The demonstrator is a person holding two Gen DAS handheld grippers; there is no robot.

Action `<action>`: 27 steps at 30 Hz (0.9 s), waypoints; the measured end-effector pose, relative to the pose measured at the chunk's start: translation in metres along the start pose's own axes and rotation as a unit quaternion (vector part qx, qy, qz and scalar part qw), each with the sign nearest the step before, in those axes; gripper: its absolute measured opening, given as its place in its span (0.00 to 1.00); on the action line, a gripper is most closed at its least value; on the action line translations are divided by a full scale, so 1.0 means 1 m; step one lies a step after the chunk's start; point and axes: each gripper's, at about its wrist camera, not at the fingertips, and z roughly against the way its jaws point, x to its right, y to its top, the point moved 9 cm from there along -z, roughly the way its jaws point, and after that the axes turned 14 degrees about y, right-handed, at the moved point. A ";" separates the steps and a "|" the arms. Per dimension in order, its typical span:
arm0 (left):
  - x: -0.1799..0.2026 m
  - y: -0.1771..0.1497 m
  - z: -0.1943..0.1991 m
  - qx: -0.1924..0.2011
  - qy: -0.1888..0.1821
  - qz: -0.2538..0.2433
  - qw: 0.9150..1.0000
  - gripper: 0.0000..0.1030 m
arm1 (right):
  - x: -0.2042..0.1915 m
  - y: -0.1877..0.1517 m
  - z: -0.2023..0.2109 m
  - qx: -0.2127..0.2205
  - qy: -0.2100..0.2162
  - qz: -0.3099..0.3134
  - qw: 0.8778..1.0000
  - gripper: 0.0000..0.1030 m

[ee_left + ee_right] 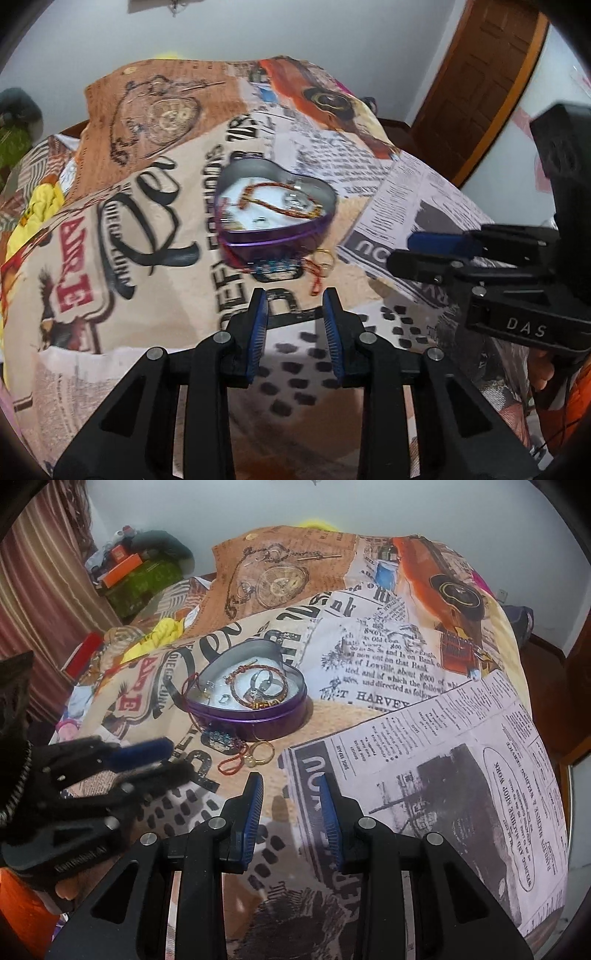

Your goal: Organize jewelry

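From the left wrist we see our left gripper [294, 301] spread and empty, the purple heart tin [275, 218] on the bedspread [155, 295] ahead, its point toward us, while the right wrist shows our right gripper [291, 786] likewise spread, plus a gold ring [261, 752] beside the tin.

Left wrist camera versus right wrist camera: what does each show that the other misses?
Only the left view shows the brown wooden door. Only the right view shows the striped reddish curtain and the orange boxes. Both show the purple heart-shaped tin holding bracelets, the gold ring lying outside it, the newspaper-print blanket, and both open grippers.
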 end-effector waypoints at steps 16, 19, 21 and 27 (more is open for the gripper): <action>0.006 0.006 -0.027 -0.011 -0.017 0.012 1.000 0.00 | 0.007 0.001 -0.014 -0.001 0.016 -0.002 1.000 0.28; -0.004 0.008 -0.022 0.001 -0.005 0.026 1.000 0.00 | 0.002 0.004 -0.018 -0.003 0.017 0.010 1.000 0.28; -0.013 0.009 -0.016 0.012 0.005 0.036 0.999 0.00 | -0.001 0.005 -0.020 -0.006 0.018 0.018 1.000 0.28; -0.037 0.005 0.000 0.035 0.044 0.041 0.998 0.00 | -0.010 0.009 -0.032 -0.019 0.024 0.036 0.999 0.28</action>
